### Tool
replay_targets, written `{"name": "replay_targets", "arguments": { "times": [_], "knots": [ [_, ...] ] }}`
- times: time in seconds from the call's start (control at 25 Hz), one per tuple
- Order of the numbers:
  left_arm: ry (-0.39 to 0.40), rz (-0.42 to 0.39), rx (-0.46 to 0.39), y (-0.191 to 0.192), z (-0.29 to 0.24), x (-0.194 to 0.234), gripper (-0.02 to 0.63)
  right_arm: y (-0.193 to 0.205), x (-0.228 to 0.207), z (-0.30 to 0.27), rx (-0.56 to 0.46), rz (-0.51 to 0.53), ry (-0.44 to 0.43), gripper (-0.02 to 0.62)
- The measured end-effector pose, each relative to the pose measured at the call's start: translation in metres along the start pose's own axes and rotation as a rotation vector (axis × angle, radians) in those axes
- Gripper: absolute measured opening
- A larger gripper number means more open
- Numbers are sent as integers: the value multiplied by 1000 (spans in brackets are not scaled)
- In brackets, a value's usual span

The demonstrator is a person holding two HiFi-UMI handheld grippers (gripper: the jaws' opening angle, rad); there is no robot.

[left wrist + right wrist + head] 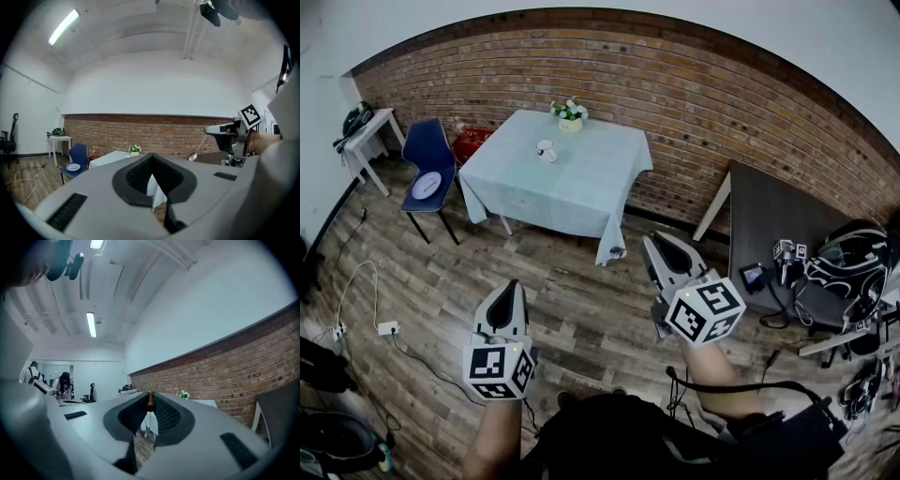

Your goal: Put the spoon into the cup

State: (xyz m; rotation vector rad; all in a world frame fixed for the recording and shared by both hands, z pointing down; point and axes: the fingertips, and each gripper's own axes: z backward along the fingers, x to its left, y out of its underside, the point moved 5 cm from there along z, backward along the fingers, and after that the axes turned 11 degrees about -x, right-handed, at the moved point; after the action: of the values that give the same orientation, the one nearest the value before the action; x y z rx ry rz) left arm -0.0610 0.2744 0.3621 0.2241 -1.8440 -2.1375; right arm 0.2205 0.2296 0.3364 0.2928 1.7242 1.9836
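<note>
Far off, a white cup [546,150] stands on a table under a pale blue cloth [581,187], beside a small pot of flowers [570,114]. My right gripper [649,240] is shut on the spoon [198,149], which hangs bowl-down from its tips in the left gripper view. In the right gripper view the spoon's brown handle end [150,402] sits pinched between the pads of that gripper [150,397]. My left gripper [512,287] is shut and holds nothing; its tips [152,157] meet in its own view. Both grippers are level above the wooden floor, well short of the table.
A blue chair [428,159] carrying a plate stands left of the table, with a red object [472,142] behind it and a white side table [370,131] at the wall. A dark table [778,225] with devices is at the right. Cables and a power strip [387,328] lie on the floor.
</note>
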Motion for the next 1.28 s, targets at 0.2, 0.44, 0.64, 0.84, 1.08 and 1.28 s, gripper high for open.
{"name": "replay_targets", "arguments": {
  "times": [0.2,0.44,0.64,0.84,1.08,1.28],
  "knots": [
    [1,2,-5,0,4,0,9,-5,4,3,4,13,8,51],
    [7,1,-5,-2,8,-1,9,-7,8,8,5,13,16,51],
    [10,3,-3,-1,13,-1,9,-7,13,11,1,0,9,51],
    [17,3,1,-2,18,3,9,-6,16,10,-26,-10,17,51],
    [26,5,0,-1,21,15,9,-4,25,4,-27,-18,26,51],
    [34,13,-10,-2,19,37,9,0,36,-11,-50,-28,33,51]
  ]
}}
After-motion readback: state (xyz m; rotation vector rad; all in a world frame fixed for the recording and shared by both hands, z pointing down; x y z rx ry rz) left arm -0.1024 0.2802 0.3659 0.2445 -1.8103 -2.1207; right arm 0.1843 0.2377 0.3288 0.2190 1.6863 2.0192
